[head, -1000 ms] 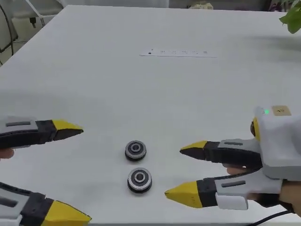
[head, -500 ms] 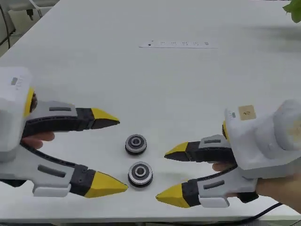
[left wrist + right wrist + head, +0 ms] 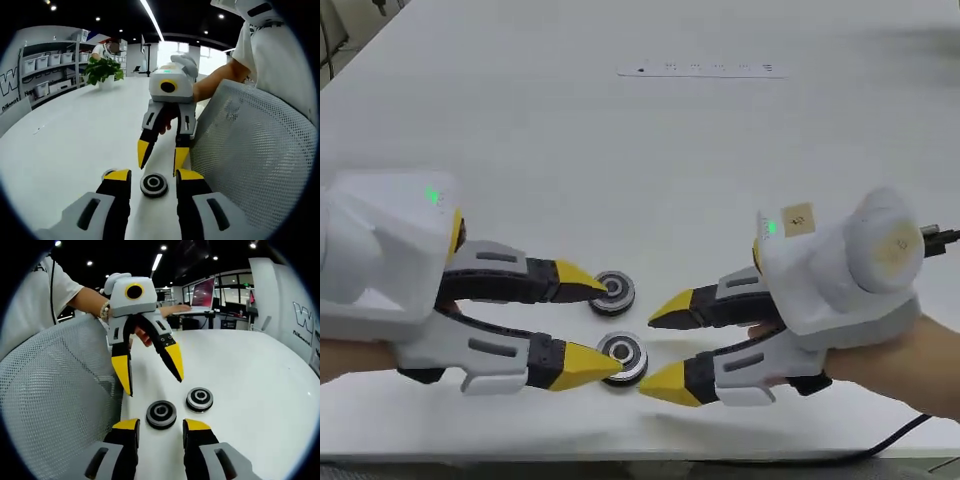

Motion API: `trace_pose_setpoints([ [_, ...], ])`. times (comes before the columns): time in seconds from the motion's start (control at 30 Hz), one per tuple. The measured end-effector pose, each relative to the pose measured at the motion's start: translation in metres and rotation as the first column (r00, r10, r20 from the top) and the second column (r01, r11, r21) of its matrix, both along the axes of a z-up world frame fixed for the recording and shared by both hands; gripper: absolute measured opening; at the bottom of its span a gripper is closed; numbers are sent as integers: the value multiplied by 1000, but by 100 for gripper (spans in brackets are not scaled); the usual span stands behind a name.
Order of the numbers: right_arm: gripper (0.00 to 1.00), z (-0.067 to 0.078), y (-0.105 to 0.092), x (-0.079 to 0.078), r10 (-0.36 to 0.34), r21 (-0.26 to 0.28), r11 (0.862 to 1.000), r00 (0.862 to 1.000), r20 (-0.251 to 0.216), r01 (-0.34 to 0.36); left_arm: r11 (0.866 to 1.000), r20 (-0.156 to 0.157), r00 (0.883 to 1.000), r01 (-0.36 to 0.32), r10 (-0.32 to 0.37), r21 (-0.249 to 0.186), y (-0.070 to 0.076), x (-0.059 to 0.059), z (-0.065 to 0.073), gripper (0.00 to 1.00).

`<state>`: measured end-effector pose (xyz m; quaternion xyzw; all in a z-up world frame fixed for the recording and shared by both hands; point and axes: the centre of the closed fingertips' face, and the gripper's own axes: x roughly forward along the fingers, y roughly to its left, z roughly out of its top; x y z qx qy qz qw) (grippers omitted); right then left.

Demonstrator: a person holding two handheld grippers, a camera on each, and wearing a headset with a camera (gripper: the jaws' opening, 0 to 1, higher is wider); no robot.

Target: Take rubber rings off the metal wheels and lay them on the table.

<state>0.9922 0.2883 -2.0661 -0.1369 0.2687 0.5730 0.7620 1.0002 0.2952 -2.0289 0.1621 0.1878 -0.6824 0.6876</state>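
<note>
Rubber rings [image 3: 149, 415] are sitting on both metal wheels [image 3: 613, 291], lower centre of the head view on the desk [image 3: 620, 150], with left gripper [image 3: 610, 326] and right gripper [image 3: 646, 355] jaws gaping wide beside the nearer wheel [image 3: 623, 358]; advisably, one is pinning it while the other is peeling the ring.

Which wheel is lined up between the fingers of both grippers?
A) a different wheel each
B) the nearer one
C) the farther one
B: both gripper views show the nearer wheel centred on the gap between their open fingers, with the left gripper and right gripper facing each other across it; the farther wheel sits off to one side.
</note>
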Motion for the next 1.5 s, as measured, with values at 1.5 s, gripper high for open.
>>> trace_pose_setpoints([
  [1.5,2,-16,-1,0,57,-153,987,993,102,-41,996,95,992,85,-86,13,-9,-3,-33,8],
])
